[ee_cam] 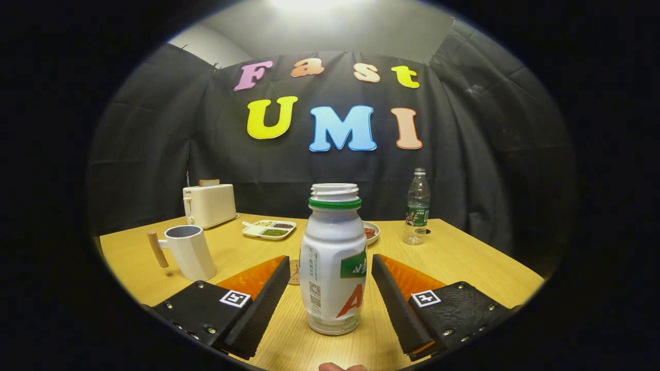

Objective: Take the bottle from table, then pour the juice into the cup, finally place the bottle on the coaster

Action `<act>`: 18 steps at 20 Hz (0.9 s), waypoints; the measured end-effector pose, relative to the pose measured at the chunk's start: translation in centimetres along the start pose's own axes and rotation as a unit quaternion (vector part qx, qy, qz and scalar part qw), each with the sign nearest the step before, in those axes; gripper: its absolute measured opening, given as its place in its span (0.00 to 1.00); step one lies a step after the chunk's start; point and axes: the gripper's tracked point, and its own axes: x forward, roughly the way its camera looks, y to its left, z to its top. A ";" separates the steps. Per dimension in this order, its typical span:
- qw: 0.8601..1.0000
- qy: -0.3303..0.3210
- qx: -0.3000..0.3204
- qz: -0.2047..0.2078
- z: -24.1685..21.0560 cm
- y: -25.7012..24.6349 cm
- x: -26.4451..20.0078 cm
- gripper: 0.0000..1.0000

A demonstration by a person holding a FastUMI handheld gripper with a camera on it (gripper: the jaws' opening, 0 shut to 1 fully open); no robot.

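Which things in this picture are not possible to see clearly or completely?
- Coaster, gripper view: mostly hidden behind the bottle and one finger.
- Red-filled plate: half covered by the bottle.
- Cup: its inside is not visible.
- Gripper: jaws open beside the bottle, touching nothing.

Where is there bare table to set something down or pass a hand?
Bare wood lies between the white mug with wooden handle and the open fingers, and right of the fingers below the clear water bottle. Crowded: white juice bottle between the fingers; divided snack tray, plate, toaster behind.
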 end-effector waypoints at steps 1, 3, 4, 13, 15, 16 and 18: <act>1.000 0.002 0.003 -0.001 -0.2 0.0 0.2 0.98; 1.000 0.009 0.012 -0.009 -0.6 -0.1 0.7 0.98; 1.000 0.011 0.019 -0.011 -0.7 -0.1 0.9 0.98; 0.999 0.014 0.009 -0.042 -1.1 -0.5 2.7 0.98; 0.999 0.019 0.003 -0.045 -1.4 -0.7 3.0 0.84; 0.999 0.021 -0.001 -0.044 -1.3 -0.4 2.8 0.75; 0.999 0.020 -0.011 -0.040 -1.2 -0.2 2.6 0.72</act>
